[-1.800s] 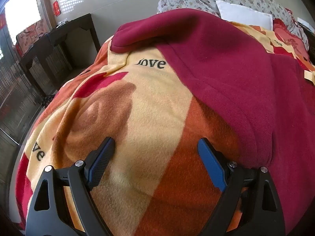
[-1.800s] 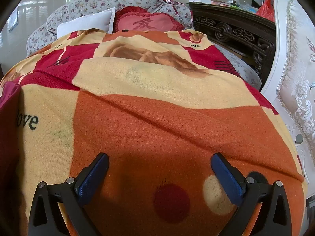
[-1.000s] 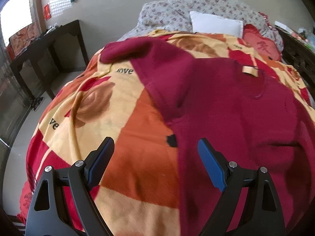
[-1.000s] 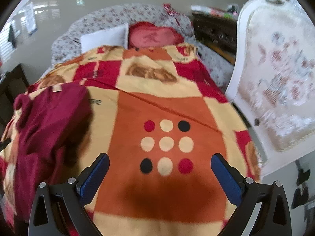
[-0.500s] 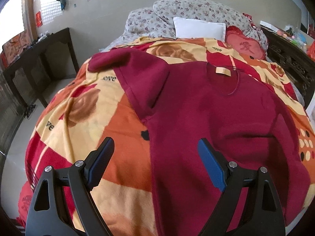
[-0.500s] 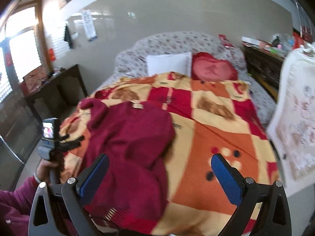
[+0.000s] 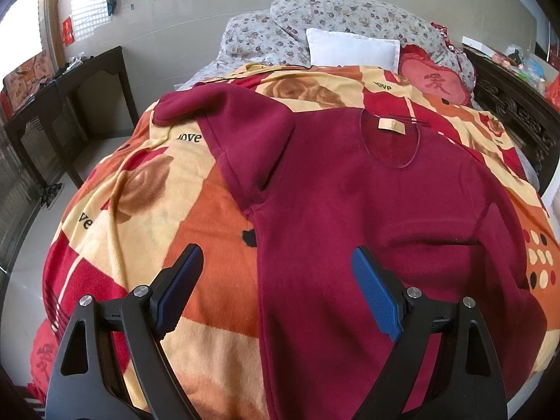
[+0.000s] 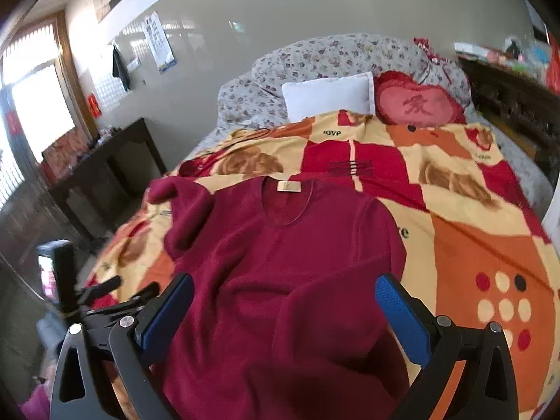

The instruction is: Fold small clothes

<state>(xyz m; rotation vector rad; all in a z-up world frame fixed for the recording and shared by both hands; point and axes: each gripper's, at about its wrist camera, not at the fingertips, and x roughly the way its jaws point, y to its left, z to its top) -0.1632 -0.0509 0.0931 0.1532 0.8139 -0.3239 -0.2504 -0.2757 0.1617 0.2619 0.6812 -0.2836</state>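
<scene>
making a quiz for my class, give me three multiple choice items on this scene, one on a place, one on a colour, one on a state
1. Where does the sweater lie?
A. on the blanket
B. on the floor
C. on the dark table

2. What colour is the pillow?
A. green
B. white
C. black

3. How is the left gripper?
A. shut on the sweater
B. shut on the blanket
C. open

Answers: 1 A, it is spread over the blanket; 2 B, plain white at the head of the bed; 3 C, the fingers stand wide apart, holding nothing.

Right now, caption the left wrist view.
Open left gripper hovers above a maroon sweater spread on a patterned blanket.
</scene>
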